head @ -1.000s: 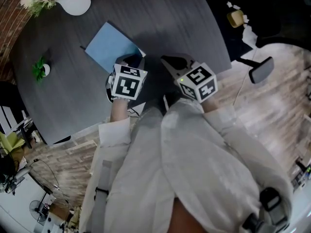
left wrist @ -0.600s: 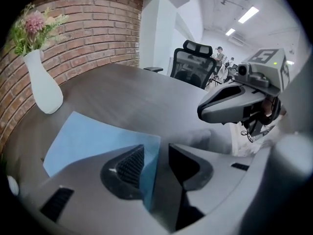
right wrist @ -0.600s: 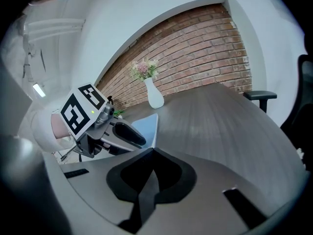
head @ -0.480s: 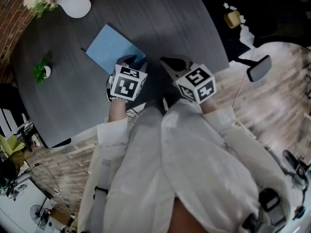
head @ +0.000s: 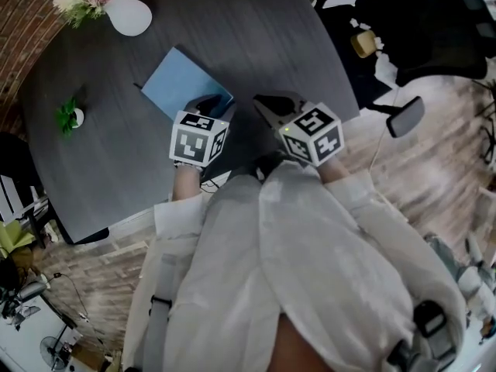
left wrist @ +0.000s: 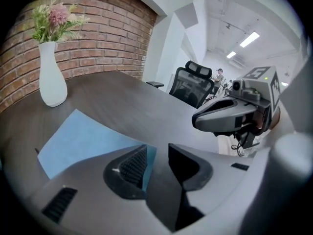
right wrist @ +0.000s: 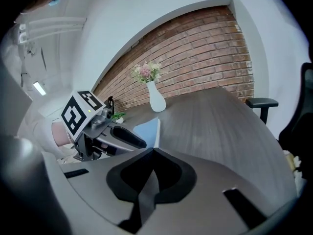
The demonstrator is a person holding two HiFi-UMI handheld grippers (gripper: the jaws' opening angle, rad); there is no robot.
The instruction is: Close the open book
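Observation:
The blue book (head: 182, 82) lies shut and flat on the dark round table (head: 256, 29). My left gripper (head: 211, 104) hovers just over the book's near right corner with its jaws wide apart and nothing between them; the left gripper view shows the blue cover (left wrist: 83, 141) behind the left gripper's (left wrist: 157, 153) gap. My right gripper (head: 271, 103) hangs beside it to the right, over bare table, shut and empty. In the right gripper view the book (right wrist: 146, 129) lies beyond the closed tips of the right gripper (right wrist: 152, 153).
A white vase (head: 128, 14) with flowers stands at the table's far left. A small green plant (head: 68, 115) sits near the left edge. An office chair (left wrist: 193, 84) stands beyond the table. The table's near edge (head: 232, 173) runs just under both grippers.
The left gripper's jaws have spread apart and it has lifted slightly off the book's corner. The book now lies flat. The right gripper has stayed put.

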